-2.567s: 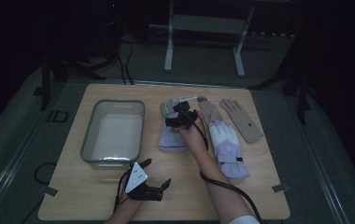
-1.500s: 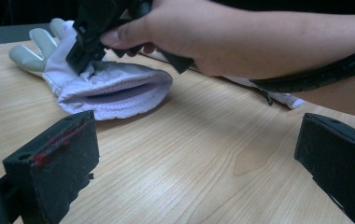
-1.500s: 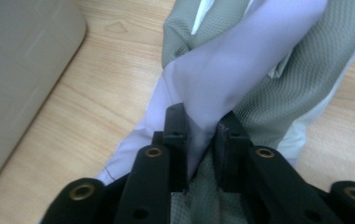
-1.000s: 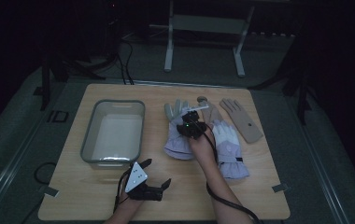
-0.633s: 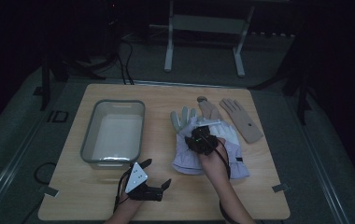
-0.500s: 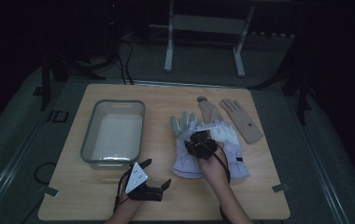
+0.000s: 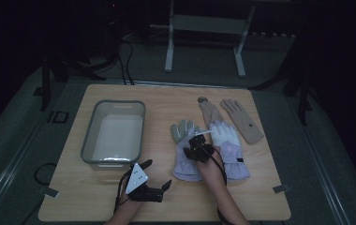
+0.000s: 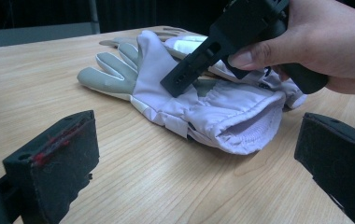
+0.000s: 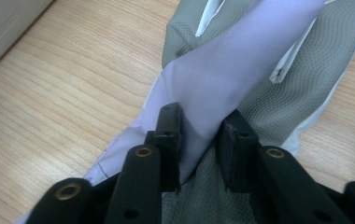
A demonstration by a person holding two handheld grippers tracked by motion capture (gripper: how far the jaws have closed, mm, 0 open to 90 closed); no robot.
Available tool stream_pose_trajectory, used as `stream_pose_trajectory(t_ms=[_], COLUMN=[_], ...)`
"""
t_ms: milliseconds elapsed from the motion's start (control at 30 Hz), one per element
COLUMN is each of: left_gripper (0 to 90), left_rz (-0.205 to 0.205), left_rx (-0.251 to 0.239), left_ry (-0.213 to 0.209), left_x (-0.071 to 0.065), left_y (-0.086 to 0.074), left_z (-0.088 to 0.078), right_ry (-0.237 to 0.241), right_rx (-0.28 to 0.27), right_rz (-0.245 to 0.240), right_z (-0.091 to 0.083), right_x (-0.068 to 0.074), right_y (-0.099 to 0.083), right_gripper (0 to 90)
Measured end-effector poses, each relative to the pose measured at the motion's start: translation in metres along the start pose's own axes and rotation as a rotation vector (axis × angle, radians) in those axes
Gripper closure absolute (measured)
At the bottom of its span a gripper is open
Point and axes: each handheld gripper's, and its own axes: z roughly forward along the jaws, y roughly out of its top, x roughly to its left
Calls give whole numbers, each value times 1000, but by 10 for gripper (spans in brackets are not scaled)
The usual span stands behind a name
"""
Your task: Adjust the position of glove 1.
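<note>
Two lavender gloves lie side by side right of the table's centre: one with grey fingers (image 7: 184, 157) and one with white fingers (image 7: 226, 140). My right gripper (image 7: 198, 143) points down onto the grey-fingered glove (image 9: 241, 60). Its jaws (image 9: 199, 126) have just been opening, and a raised fold of lavender fabric still stands loosely between them. My left gripper (image 7: 157, 173) rests near the front edge, wide open with nothing in it (image 8: 196, 158). Its view looks at the glove's cuff (image 8: 241, 126) and at the right gripper (image 8: 189, 74).
A clear plastic tray (image 7: 87, 140) stands at the left half of the table. Two tan gloves (image 7: 241, 119) lie at the back right, behind the lavender pair. Bare wood runs along the front edge, and dark floor with a stand's legs lies beyond the table.
The right gripper has come toward the person and down, dragging the grey-fingered lavender glove nearer, and its jaws now stand slightly apart. The left gripper has not moved.
</note>
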Motion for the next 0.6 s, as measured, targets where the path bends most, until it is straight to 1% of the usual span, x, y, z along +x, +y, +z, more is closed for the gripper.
stream_pose_trajectory(t_ms=[133,233,300,333,367,433,467,500,533,567,600], left_gripper=[2,2,2,2,2,2,2,2,2,2,2], left_rz=[-3,-3,-4,-4,-5,-4,-4,-5,-4,-4,-5], left_rx=[-1,0,0,0,0,0,0,0,0,0,0], left_ry=[0,-1,-1,-1,-2,-1,-1,-1,-1,-1,-1], left_x=[0,0,0,0,0,0,0,0,0,0,0], left_y=[0,0,0,0,0,0,0,0,0,0,0], left_z=[0,0,0,0,0,0,0,0,0,0,0], right_ry=[12,25,30,33,41,42,51,51,53,56,44], right_rx=[-5,-10,-13,-18,-28,-54,-79,-89,-116,-128,-139], right_rz=[31,37,32,38,42,34,29,30,28,29,1], right_z=[0,-3,-8,-10,-14,-20,-25,-28,-33,-36,-41], right_x=[-2,-2,-2,-3,-4,-5,-6,-7,-8,-9,-11], right_y=[0,1,2,3,5,7,8,9,11,11,12], right_gripper=[615,559,511,487,477,437,434,425,393,398,396])
